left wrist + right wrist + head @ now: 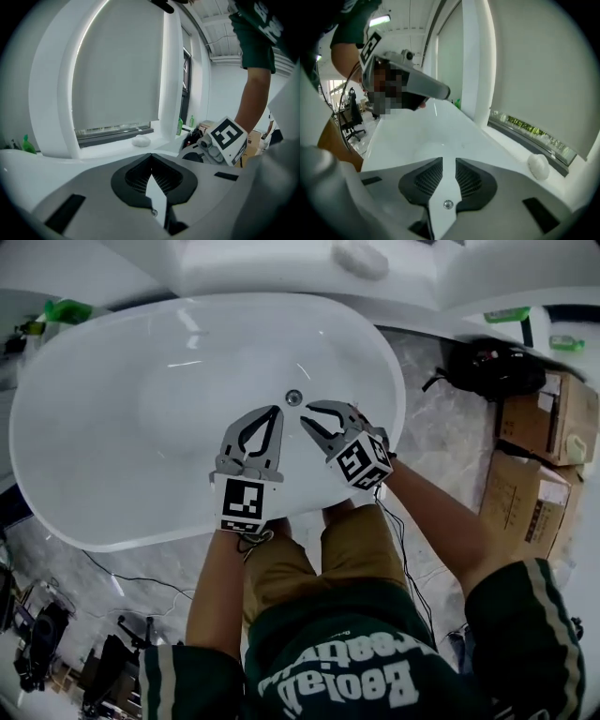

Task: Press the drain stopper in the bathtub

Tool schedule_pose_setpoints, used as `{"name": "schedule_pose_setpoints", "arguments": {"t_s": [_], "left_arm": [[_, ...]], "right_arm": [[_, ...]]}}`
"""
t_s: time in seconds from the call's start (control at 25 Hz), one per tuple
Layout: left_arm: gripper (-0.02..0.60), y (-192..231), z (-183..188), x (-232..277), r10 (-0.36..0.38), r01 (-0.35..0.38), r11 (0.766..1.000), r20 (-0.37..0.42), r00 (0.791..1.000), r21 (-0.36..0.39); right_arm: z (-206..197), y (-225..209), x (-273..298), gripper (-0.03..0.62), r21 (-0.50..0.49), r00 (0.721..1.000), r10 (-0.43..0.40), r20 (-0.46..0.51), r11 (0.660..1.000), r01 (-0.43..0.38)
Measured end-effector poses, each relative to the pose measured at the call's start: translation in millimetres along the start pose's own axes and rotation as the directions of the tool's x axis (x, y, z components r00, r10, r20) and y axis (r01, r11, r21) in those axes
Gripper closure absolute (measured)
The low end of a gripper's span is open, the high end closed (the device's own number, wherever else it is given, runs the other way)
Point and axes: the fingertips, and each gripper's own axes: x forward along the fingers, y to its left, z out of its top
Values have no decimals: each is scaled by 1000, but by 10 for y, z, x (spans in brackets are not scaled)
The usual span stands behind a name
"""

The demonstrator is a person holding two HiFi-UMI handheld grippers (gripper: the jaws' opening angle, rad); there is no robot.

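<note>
White bathtub (112, 427); my left gripper (272, 411) is pressed together and empty, my right gripper (309, 412) is barely parted, both near the drain stopper (293, 397).

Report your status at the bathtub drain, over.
Left claw shut, empty; right claw narrowly open, empty. Both flank small round metal drain stopper in white oval bathtub, neither tip on it. Nothing in the way.

The drain stopper (293, 397), a small round metallic disc, lies flat in the floor of the glossy white oval bathtub (58, 514), right of the basin's centre.
</note>
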Motion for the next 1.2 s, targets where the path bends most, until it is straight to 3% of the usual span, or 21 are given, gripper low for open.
{"name": "schedule_pose_setpoints", "arguments": {"t_s": [0.28, 0.56, 0.76, 0.92, 1.2], "left_arm": [[580, -152, 721, -494, 6, -10, 998, 55, 998, 64], [580, -268, 1574, -886, 34, -45, 997, 183, 983, 57], [580, -467, 2120, -1192, 15, -48, 992, 260, 966, 120], [580, -590, 2349, -1327, 2, -49, 985, 267, 964, 168], [580, -771, 2384, -1636, 2, -42, 988, 260, 966, 151]], "right_arm": [[996, -51, -821, 513, 56, 984, -37, 173, 998, 28], [1800, -111, -1537, 513, 98, 928, -124, 352, 991, 95], [2164, -1, -2033, 513, 111, 891, -144, 431, 988, 106], [2385, 0, -2349, 531, 157, 858, -172, 483, 982, 109], [2777, 96, -2835, 556, 102, 800, -175, 575, 985, 142]]}}
